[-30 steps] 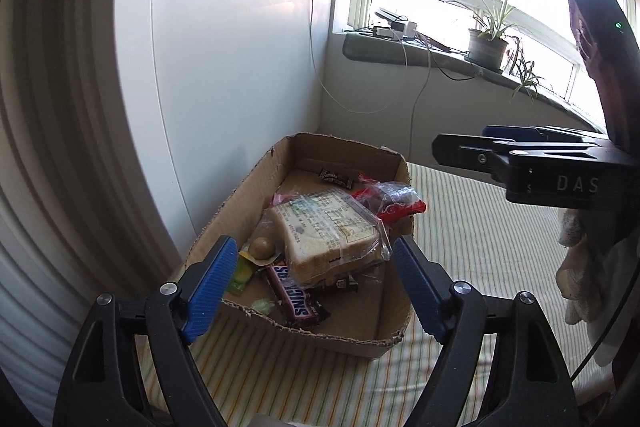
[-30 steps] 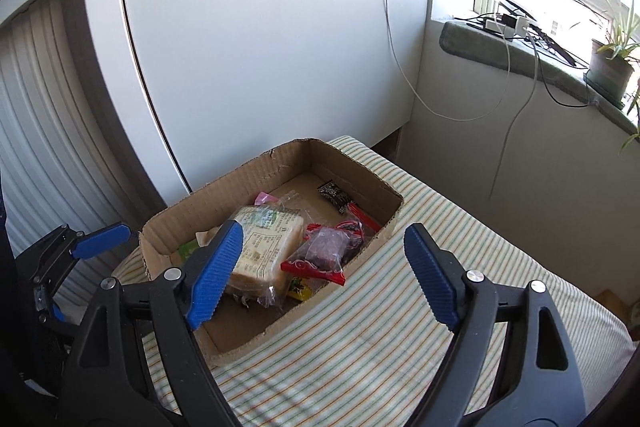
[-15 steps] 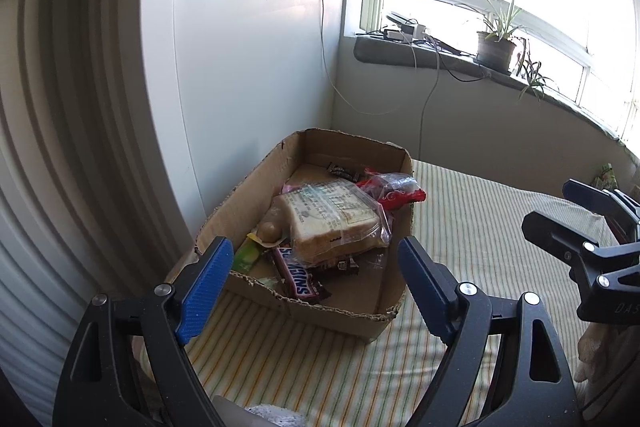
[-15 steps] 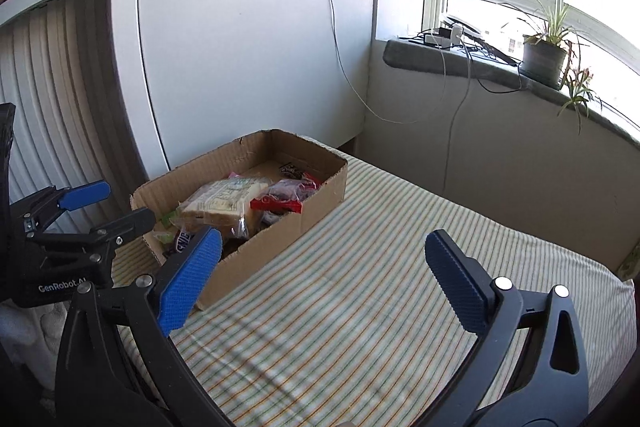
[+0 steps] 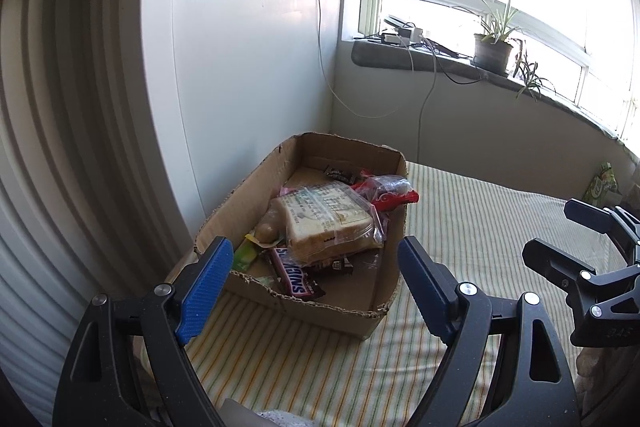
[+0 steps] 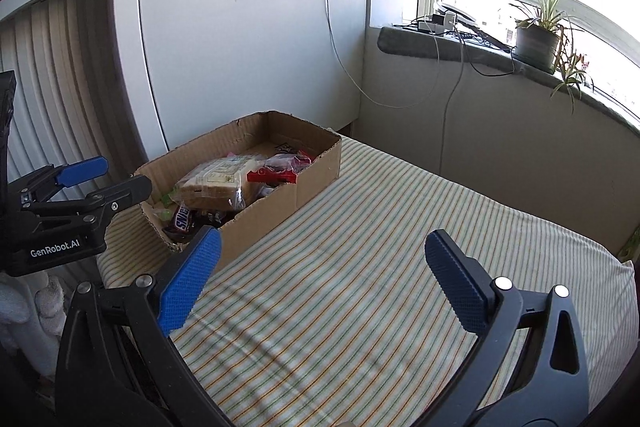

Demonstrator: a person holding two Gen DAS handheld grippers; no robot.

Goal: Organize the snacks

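Left wrist view first: we hold the left gripper released, its jaws spread wide and empty, short of the cardboard box on the striped cloth. The right gripper is released too, nothing between its jaws, over bare cloth well apart from the box.

We judge the sorting close to finished: the snacks we can see sit inside the box, and the cloth around it carries none. One green packet at the far edge, by the wall, may be left; we cannot tell what it is.

Inside the box, a bagged sandwich lies on top of the pile, a Snickers bar at the near end beside a green wrapper, a red packet leaning on the right wall, and a dark wrapper near the far end.
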